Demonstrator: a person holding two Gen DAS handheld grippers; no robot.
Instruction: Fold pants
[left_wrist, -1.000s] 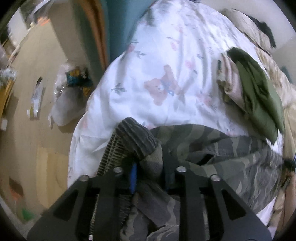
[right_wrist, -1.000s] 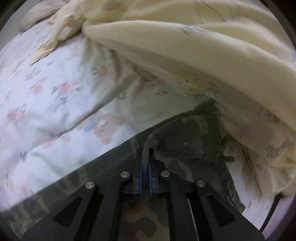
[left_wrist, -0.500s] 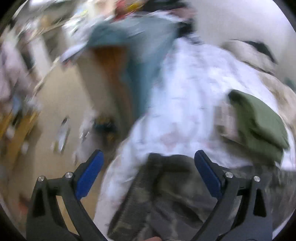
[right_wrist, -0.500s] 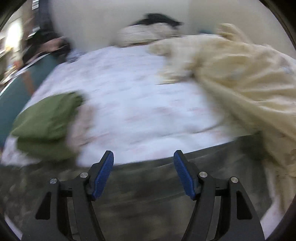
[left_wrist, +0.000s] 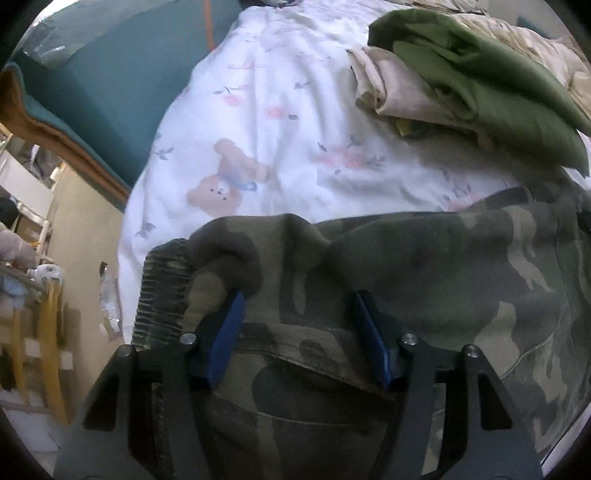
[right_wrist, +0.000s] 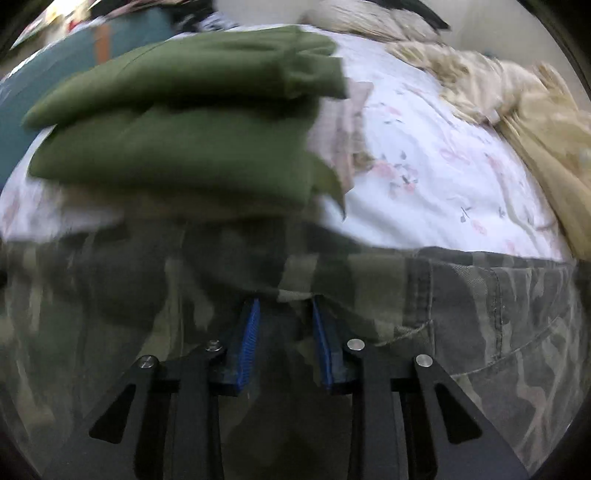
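Now both down on the pants (left_wrist: 424, 266) along the bed's (left_wrist: 295, 129) near edge: left gripper (left_wrist: 297, 314) closing, half-spread over the cuff end; right gripper (right_wrist: 284, 317) narrowing astride a mid-length ridge.

Camouflage pants (left_wrist: 424, 266), olive garment (left_wrist: 491, 85)

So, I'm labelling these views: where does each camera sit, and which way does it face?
Left wrist: on the left gripper, looking steeply down at the camouflage pants; its black fingers and blue jaws show.
Right wrist: on the right gripper, looking down at the pants' edge; its fingers and jaws show.
Shared: the pants, the folded green garment and the bear-print sheet.
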